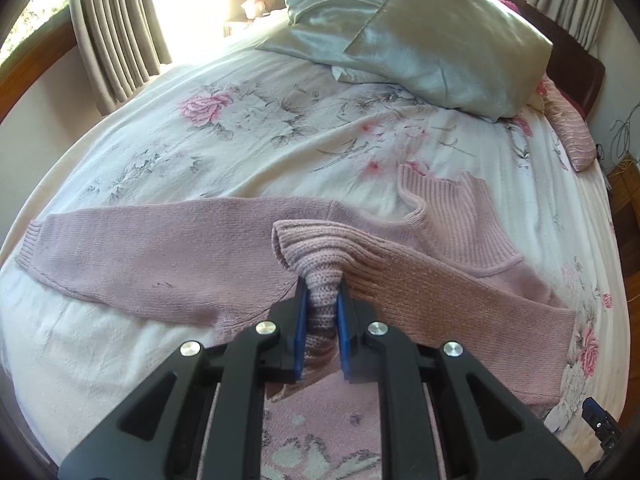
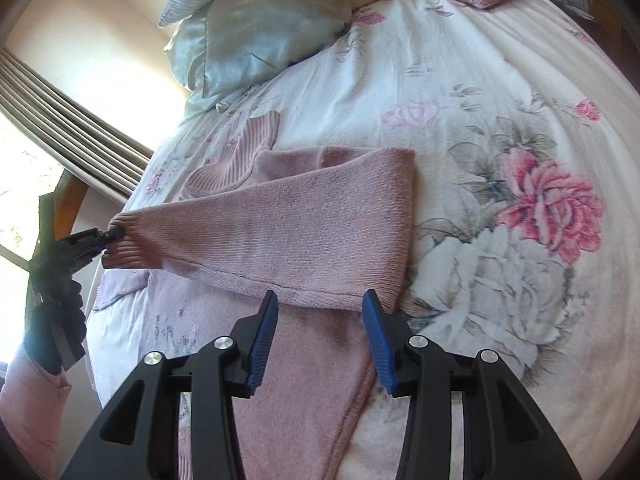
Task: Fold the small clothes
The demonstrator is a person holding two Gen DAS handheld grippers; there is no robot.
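Here the left gripper (image 1: pixel 323 300) has its fingers pinched on the cuff (image 1: pixel 308 248) of the pink sweater (image 1: pixel 160 256) spread on the bed (image 1: pixel 240 120), sleeve crossing the body toward the right gripper (image 2: pixel 320 304), spread empty just above.

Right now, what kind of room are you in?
Most likely a bedroom. A pink sweater lies on a bed with a flowered bedspread, shiny pillows are piled at its head, and curtains hang by a bright window. The left claw grips one sleeve cuff.
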